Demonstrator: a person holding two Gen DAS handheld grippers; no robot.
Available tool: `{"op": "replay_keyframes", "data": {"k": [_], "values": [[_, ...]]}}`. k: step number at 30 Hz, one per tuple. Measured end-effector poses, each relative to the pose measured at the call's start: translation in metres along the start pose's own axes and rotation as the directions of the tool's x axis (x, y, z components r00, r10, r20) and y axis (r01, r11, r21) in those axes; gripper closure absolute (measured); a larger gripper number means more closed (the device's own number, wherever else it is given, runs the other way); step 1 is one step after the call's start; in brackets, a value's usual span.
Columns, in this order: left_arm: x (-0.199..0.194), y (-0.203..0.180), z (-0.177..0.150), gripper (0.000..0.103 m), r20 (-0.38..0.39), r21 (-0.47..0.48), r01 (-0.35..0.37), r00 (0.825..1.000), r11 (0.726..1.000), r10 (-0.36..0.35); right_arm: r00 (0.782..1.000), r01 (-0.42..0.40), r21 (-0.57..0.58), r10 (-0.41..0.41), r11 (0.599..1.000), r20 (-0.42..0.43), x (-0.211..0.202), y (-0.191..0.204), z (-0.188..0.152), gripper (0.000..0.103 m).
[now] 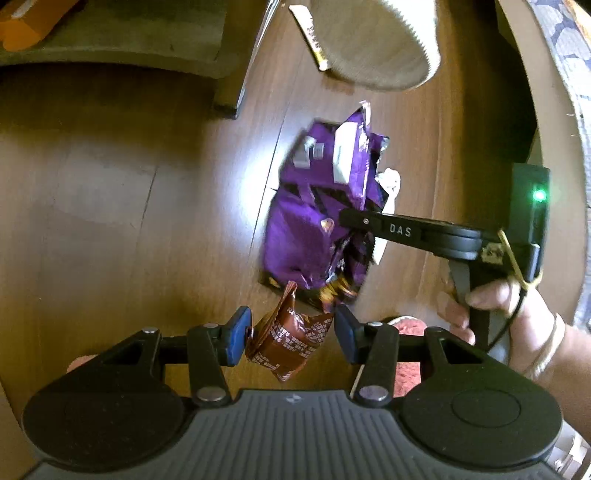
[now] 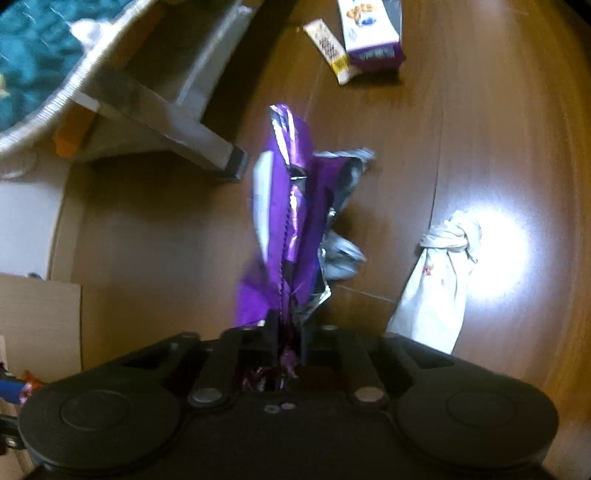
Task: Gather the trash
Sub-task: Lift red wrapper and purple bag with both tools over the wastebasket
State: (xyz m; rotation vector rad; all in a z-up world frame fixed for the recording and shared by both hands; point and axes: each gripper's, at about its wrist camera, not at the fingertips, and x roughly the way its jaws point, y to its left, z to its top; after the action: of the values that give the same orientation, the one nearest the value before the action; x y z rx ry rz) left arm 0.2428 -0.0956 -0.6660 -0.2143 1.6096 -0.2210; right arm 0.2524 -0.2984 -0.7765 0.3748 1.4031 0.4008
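My left gripper (image 1: 291,334) is shut on a crumpled brown snack wrapper (image 1: 286,341), pinched between its blue pads above the wooden floor. My right gripper (image 2: 290,332) is shut on a purple foil wrapper (image 2: 286,218) that stands up from its fingers. In the left wrist view the same purple wrapper (image 1: 317,206) hangs from the right gripper (image 1: 360,221), which reaches in from the right, just beyond the brown wrapper.
A woven basket (image 1: 373,40) stands at the top with a snack bar wrapper (image 1: 308,35) beside it. On the floor lie a bar wrapper (image 2: 327,48), a purple-and-white box (image 2: 371,33) and a knotted white bag (image 2: 439,277). A table leg (image 2: 207,144) stands left.
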Motion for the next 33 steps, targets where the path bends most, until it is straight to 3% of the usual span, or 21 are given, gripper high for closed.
{"op": "replay_keyframes", "data": {"k": [7, 14, 19, 27, 33], "values": [[-0.076, -0.011, -0.003, 0.055, 0.021, -0.017, 0.001, 1.000, 1.000, -0.001, 0.998, 0.036, 0.034, -0.037, 0.999, 0.044, -0.080, 0.045, -0.001, 0.096], [-0.180, -0.043, -0.006, 0.055, 0.073, -0.022, 0.006, 0.997, 1.000, -0.004, 0.992, 0.065, -0.023, -0.062, 0.998, 0.111, -0.212, 0.114, 0.018, 0.096], [-0.270, -0.060, -0.001, 0.055, 0.157, -0.016, 0.015, 0.987, 1.000, -0.012, 0.984, 0.084, -0.054, -0.074, 0.995, 0.164, -0.309, 0.160, 0.039, 0.096], [-0.414, -0.074, 0.029, 0.055, 0.313, -0.009, 0.023, 0.949, 1.000, -0.019, 0.968, 0.108, -0.160, -0.067, 0.981, 0.243, -0.443, 0.252, 0.072, 0.096], [-0.495, -0.075, 0.058, 0.055, 0.422, 0.005, 0.029, 0.906, 1.000, -0.029, 0.929, 0.130, -0.265, -0.023, 0.956, 0.371, -0.522, 0.313, 0.102, 0.096]]}}
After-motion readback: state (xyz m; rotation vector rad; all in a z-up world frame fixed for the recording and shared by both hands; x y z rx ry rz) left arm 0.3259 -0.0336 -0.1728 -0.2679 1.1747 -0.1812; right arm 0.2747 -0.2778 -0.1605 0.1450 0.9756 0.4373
